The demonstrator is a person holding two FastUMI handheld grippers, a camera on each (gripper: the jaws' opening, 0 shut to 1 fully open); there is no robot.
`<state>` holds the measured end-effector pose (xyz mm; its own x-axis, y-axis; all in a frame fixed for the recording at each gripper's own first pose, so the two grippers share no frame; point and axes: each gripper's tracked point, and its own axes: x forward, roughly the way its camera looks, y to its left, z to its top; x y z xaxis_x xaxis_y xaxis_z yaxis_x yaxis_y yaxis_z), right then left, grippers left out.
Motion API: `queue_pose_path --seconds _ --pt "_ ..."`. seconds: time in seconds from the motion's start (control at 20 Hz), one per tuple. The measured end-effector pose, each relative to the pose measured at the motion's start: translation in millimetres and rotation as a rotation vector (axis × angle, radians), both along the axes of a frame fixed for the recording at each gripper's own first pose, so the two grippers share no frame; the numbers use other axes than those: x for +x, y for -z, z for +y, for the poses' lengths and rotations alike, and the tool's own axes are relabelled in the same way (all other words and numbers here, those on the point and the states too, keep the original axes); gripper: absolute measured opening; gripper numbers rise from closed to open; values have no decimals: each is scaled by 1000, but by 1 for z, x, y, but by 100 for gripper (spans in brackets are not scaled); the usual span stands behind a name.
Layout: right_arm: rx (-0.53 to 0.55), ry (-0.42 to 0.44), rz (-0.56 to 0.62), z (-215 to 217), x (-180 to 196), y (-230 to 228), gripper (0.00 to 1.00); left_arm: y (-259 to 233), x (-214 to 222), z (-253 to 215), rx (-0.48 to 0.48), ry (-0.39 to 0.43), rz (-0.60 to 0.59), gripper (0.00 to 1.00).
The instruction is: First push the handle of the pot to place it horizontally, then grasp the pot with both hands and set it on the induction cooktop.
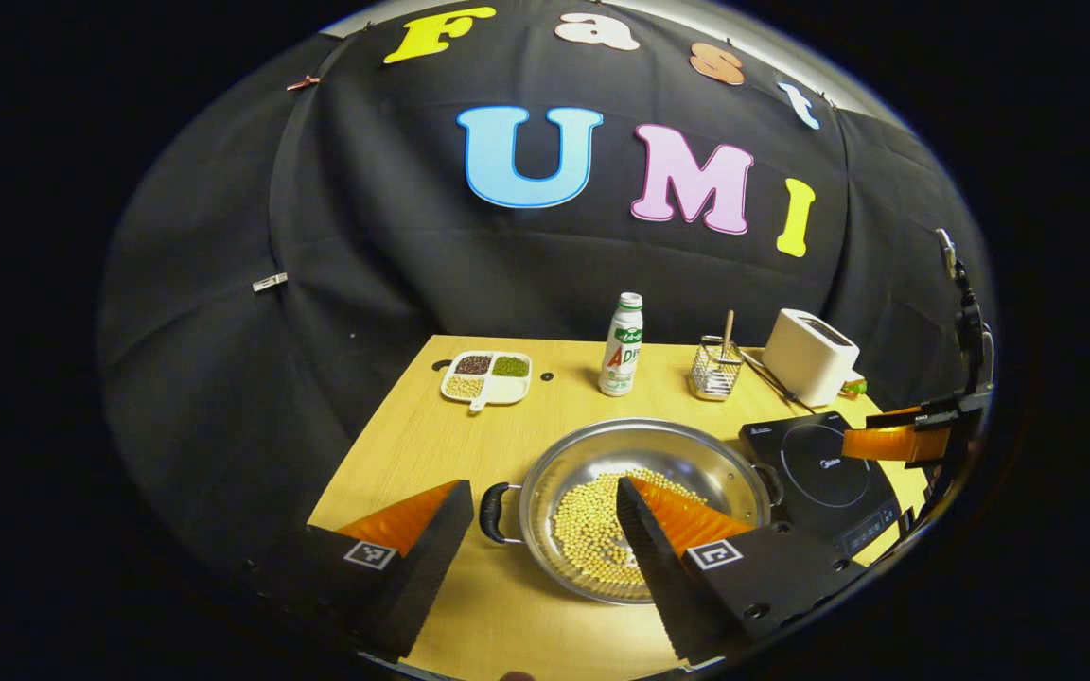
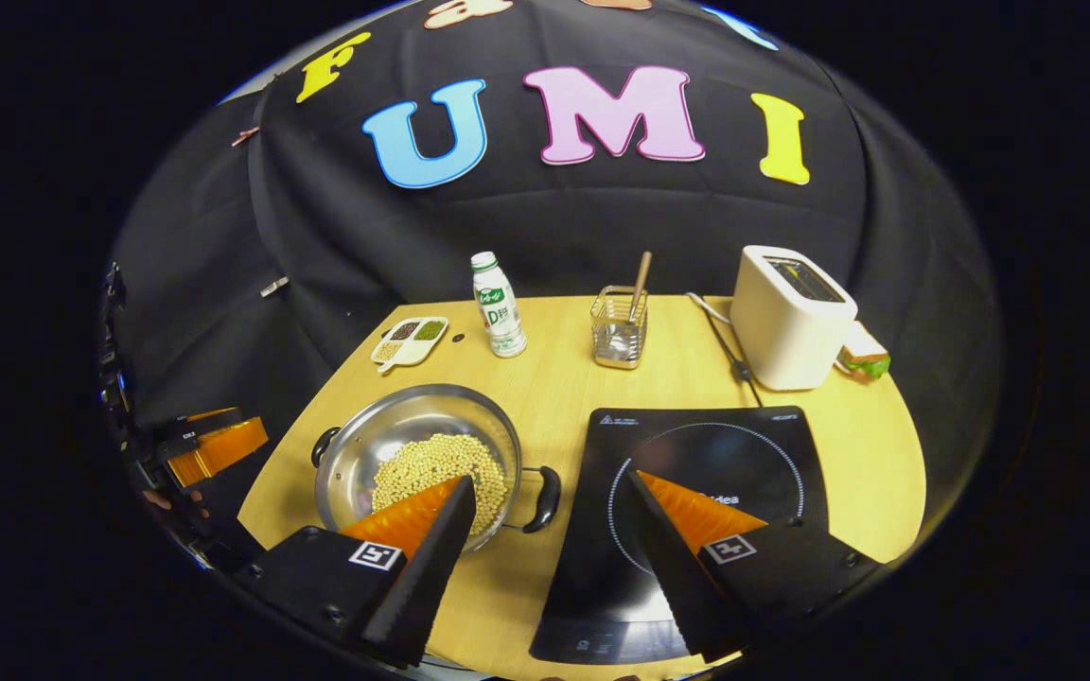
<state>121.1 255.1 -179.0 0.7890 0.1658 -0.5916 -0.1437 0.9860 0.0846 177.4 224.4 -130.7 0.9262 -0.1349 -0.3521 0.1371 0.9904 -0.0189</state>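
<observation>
left gripper (image 1: 540, 497): two wedge-shaped fingers, saw-toothed inner edges
left gripper mounts (image 1: 370, 577): black blocks, one square black-and-white marker tag each, round screws
right gripper (image 2: 550, 492): same wedge fingers, serrated inner edges
right gripper mounts (image 2: 786, 567): black blocks, square marker tags, screws at corners
right gripper seen from left gripper view (image 1: 923, 435): black frame, upright black post above
</observation>
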Motion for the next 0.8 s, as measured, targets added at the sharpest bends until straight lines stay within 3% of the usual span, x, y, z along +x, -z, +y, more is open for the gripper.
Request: queue_pose_path --seconds 0.35,0.8 --pt "27 -11 181 24 21 58 100 29 28 17 -42 -19 43 95" --pt "-1 3 239 34 43 101 99 84 70 21 -40 10 146 96"
